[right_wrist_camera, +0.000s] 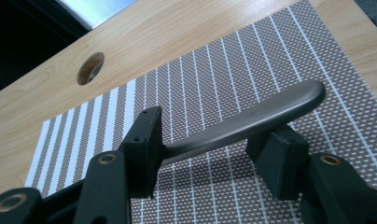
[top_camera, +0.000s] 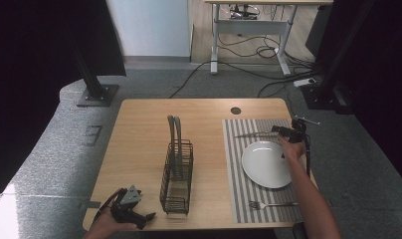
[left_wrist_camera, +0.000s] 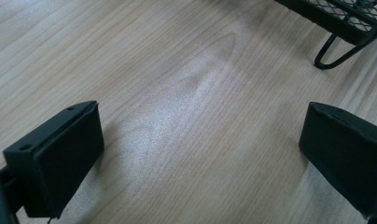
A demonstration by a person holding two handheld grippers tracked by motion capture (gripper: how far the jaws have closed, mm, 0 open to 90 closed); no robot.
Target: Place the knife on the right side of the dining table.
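Observation:
A grey metal knife point(top_camera: 252, 134) lies along the far edge of the striped placemat point(top_camera: 233, 174). My right gripper point(top_camera: 281, 130) is at its handle end. In the right gripper view the handle point(right_wrist_camera: 263, 113) runs across between the two jaws, close by the left one and over the right one; the right gripper point(right_wrist_camera: 210, 154) stands open and neither pad visibly presses on it. My left gripper point(top_camera: 147, 218) rests at the table's near left corner. Its jaws point(left_wrist_camera: 200, 154) stand wide open over bare wood with nothing between them.
A black wire caddy point(top_camera: 176, 174) with two grey utensil handles point(top_camera: 174, 132) stands mid-table; its foot point(left_wrist_camera: 338, 49) is near my left gripper. A white plate point(top_camera: 266, 163) and a fork point(top_camera: 268, 204) lie on the placemat. A cable hole point(top_camera: 236, 110) is behind it.

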